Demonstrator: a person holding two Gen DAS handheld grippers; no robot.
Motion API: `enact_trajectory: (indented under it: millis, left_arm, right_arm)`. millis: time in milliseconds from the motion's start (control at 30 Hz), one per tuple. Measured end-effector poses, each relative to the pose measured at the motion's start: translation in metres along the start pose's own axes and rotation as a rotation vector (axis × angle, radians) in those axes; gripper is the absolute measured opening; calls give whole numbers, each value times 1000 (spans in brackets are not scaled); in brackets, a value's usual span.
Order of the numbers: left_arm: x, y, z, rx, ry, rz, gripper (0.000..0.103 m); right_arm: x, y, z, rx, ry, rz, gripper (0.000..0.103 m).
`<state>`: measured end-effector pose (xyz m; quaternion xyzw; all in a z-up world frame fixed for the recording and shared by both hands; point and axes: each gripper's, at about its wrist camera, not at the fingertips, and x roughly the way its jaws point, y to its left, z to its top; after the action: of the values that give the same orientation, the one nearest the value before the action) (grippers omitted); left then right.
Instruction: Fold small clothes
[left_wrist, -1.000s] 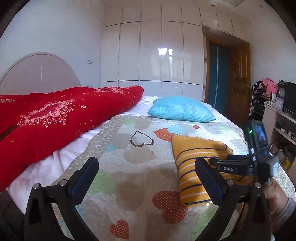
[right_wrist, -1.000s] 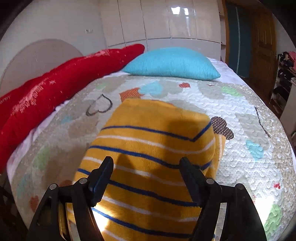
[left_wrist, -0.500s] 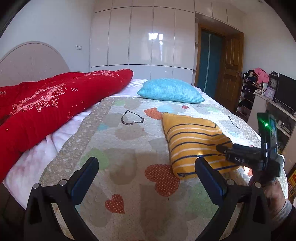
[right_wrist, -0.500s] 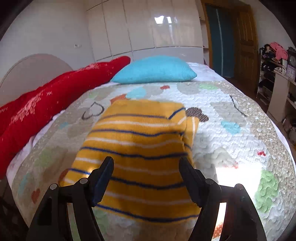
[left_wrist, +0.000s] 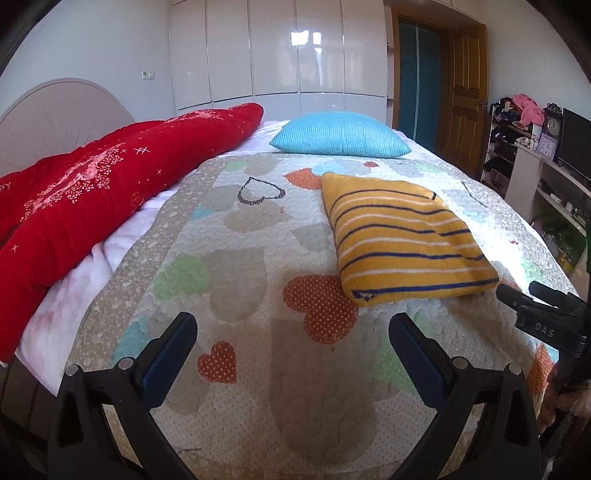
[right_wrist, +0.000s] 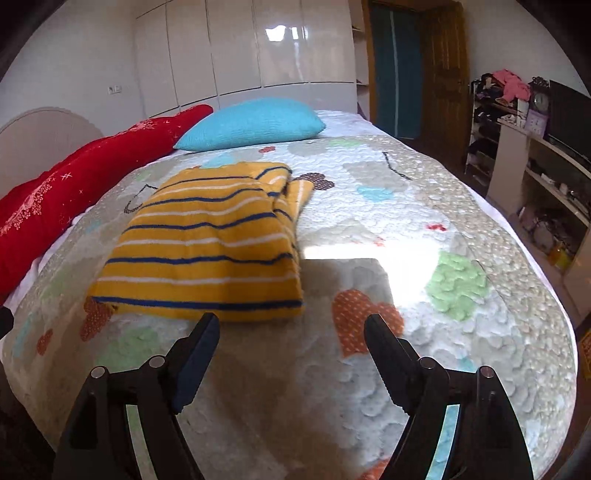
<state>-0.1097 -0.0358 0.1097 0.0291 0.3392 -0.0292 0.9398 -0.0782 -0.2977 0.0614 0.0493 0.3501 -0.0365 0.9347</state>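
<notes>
A yellow garment with blue and white stripes (left_wrist: 402, 236) lies folded into a flat rectangle on the heart-patterned quilt (left_wrist: 236, 236). It also shows in the right wrist view (right_wrist: 210, 243). My left gripper (left_wrist: 291, 332) is open and empty, held over the quilt near the bed's front edge, left of the garment. My right gripper (right_wrist: 291, 332) is open and empty, just in front of the garment's near edge and apart from it. The right gripper's body shows at the right edge of the left wrist view (left_wrist: 543, 314).
A red duvet (left_wrist: 92, 192) lies along the bed's left side. A blue pillow (left_wrist: 340, 138) sits at the far end. A shelf unit with clutter, a clock and a screen (left_wrist: 546, 147) stands to the right. A wooden door (left_wrist: 465, 88) is beyond.
Both grippers have pulled back from the garment toward the bed's front edge. The right gripper, earlier over the garment, is now clear of it. The garment lies still.
</notes>
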Motion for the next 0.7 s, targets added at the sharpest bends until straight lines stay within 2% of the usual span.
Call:
enact_trajectory:
  millis: [233,567,700]
  left_arm:
    - [23,-9,-12,6,120,-32,103]
    - [49,-1,-29,-40,235,-32,103]
    - [65,-1,-41,-45,307,-29,103]
  right_arm:
    - [0,-5,-9,45,32,3,85]
    - [16,23,-20,-14,75,9,85]
    - [25,23,-25,-18,98,-4,87]
